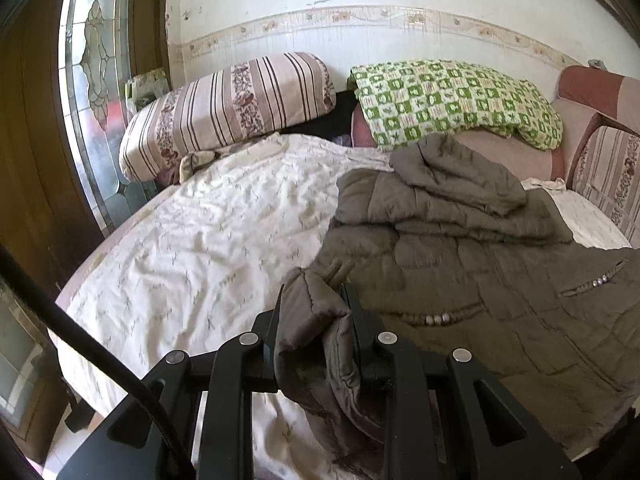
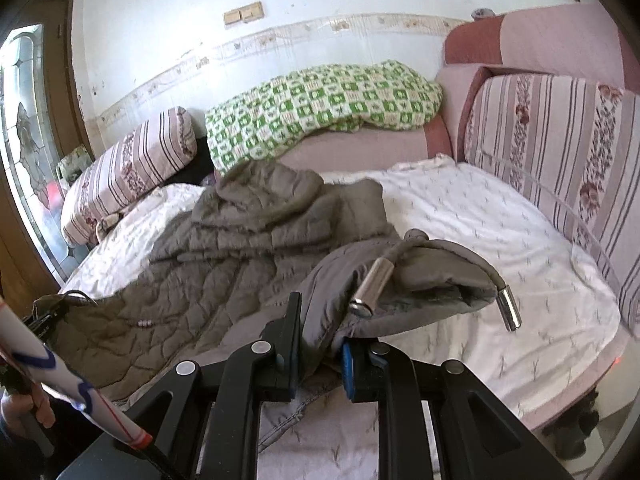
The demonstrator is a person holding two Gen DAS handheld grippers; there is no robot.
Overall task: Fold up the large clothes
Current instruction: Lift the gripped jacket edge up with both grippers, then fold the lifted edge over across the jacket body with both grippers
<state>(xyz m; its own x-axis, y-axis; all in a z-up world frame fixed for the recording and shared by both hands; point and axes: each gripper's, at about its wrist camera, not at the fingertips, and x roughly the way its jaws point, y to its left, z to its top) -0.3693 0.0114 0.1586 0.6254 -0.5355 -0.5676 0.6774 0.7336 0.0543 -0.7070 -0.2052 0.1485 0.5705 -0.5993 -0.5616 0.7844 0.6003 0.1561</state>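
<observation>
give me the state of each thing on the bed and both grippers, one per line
left gripper: shut on the jacket's bottom edge
right gripper: shut on the jacket's other bottom corner
jacket: spread over the bed, hood bunched at the far end, not folded
drawstring: loose, its metal tip hanging free
sheet: wrinkled
green blanket: crumpled by the wall
striped pillow: lying on its side

My olive-brown quilted puffer jacket (image 1: 472,248) lies crumpled on the bed, hood bunched toward the pillows. One padded edge is lifted at each near corner, and metal-tipped drawcords (image 2: 370,286) dangle from the right one.
</observation>
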